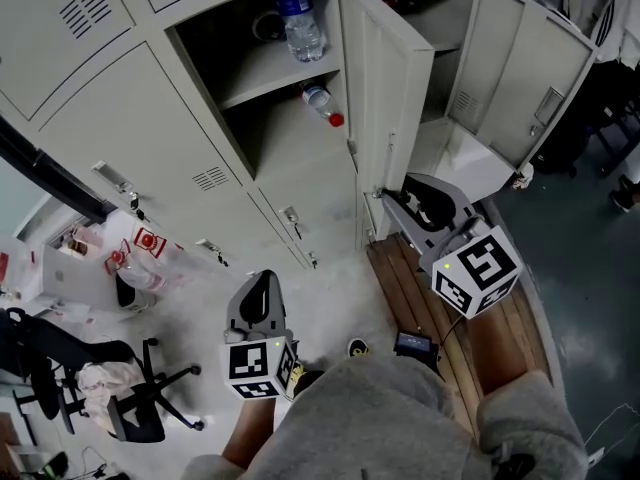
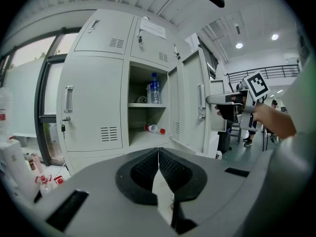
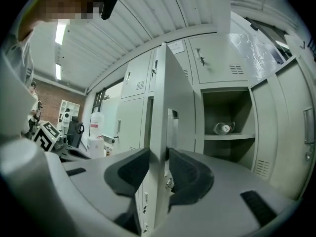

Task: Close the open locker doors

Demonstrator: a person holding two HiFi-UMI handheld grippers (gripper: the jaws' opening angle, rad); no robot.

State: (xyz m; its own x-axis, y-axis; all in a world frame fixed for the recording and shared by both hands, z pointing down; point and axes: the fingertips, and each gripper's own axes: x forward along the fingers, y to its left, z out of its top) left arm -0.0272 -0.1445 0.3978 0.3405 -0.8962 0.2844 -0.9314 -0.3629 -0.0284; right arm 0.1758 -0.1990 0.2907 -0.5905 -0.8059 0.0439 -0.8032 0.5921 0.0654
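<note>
A bank of pale grey lockers fills the head view. One middle locker stands open, with an upright water bottle [image 1: 300,23] on its shelf and another bottle [image 1: 322,103] lying below. Its door [image 1: 385,78] swings out toward me. My right gripper [image 1: 405,200] is at that door's free edge. In the right gripper view the door edge [image 3: 160,107] stands between the jaws of the right gripper [image 3: 159,164], and a slim gap shows beside the right pad. A second open door [image 1: 530,78] hangs further right. My left gripper [image 1: 262,288] hovers low, apart from the lockers, its jaws shut on nothing [image 2: 158,152].
A wooden slatted bench [image 1: 440,308] lies on the floor under my right gripper. A black office chair [image 1: 110,388] and a cluttered white stand [image 1: 130,253] sit at the lower left. The open compartment [image 3: 227,127] right of the door holds a bottle lying on its shelf.
</note>
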